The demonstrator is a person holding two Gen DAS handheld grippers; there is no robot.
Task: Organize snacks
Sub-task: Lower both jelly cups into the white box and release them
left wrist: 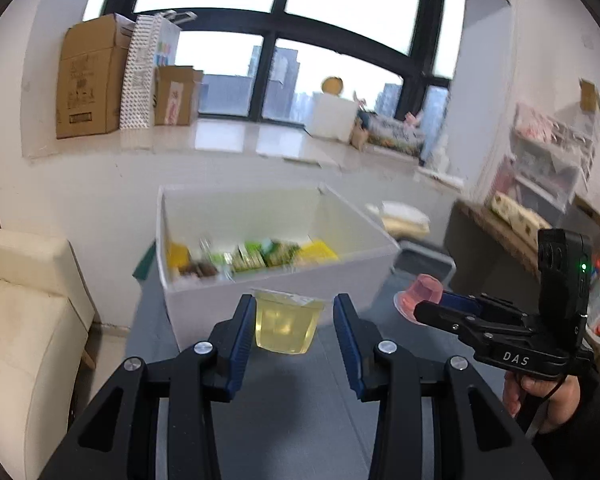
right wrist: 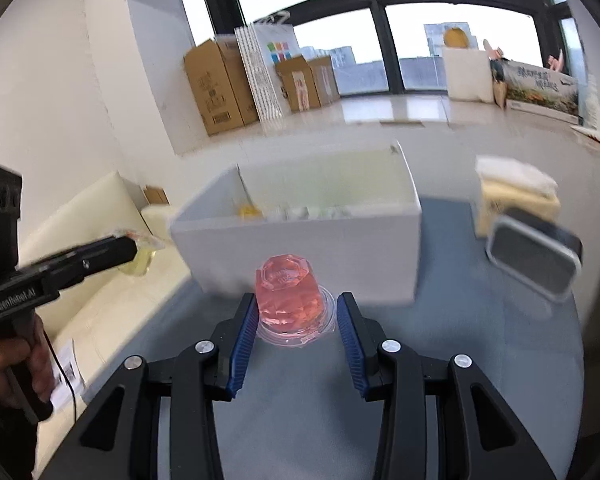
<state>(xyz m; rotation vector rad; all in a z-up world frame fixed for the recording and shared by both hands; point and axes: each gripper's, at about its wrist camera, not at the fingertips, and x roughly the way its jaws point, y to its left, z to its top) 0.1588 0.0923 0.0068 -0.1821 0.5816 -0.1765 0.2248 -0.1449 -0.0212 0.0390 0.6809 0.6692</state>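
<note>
Between our left tongs' (left wrist: 295, 316) parted blue pads sits a yellow jelly cup (left wrist: 286, 326), touching only the left pad. Ahead stands the white snack box (left wrist: 204, 308). Our right tongs (right wrist: 296, 316), equally spread, straddle an upturned pink jelly cup (right wrist: 290, 296), gripping nothing.

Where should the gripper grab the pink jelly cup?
Probably the sloped side walls of the pink jelly cup, above its flared rim, coming in level from the near side. It sits upside down, wide rim on the grey table, and the right gripper already has a finger on each side of it.
</note>
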